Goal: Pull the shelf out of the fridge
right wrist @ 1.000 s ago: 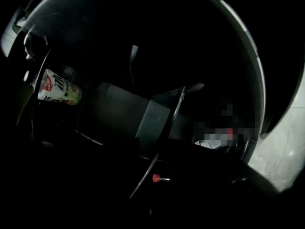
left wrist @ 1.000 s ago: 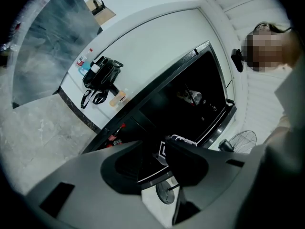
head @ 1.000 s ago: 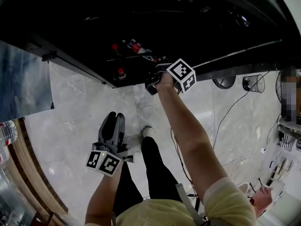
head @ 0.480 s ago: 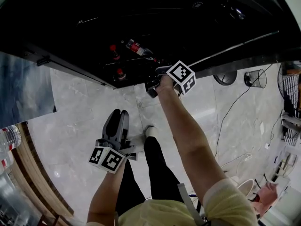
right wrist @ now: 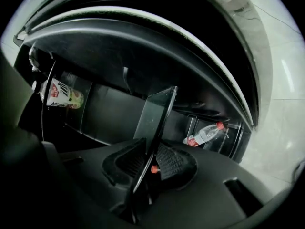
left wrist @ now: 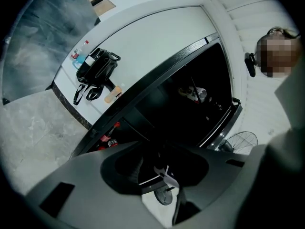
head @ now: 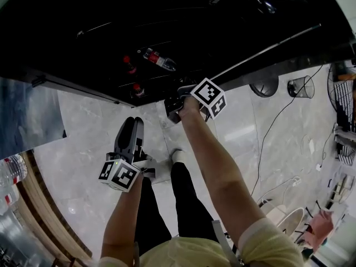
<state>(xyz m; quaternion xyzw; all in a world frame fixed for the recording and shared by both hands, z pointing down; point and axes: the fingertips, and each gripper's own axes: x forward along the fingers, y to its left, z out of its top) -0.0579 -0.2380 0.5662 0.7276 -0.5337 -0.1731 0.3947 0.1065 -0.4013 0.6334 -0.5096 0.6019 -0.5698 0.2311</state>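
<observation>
At the far left of the head view, water bottles (head: pixel 10 171) lie beside the marble floor (head: pixel 78 149). My left gripper (head: pixel 132 128) hangs over that floor, short of the fridge (head: pixel 233 26). Its jaws are wide apart with nothing between them.

In the fridge's dark lower part, just left of my right arm, two upright bottles (head: pixel 129 64) show red caps. A tipped bottle (head: pixel 158 59) lies on its side near them.

My right gripper (head: pixel 177 100) reaches the fridge's front edge. It is clamped narrow on the shelf (right wrist: pixel 155 118), a thin dark pane. The pane runs edge-on between the ribbed pads (right wrist: pixel 174 163), and both press on it. The shelf sits in the fridge with its front edge in my grip.

In the right gripper view, a labelled can (right wrist: pixel 59 93) stands left of the shelf, behind a wire. To the right, a clear bin (right wrist: pixel 232 138) holds one red-capped bottle (right wrist: pixel 204 134) lying on its side.
</observation>
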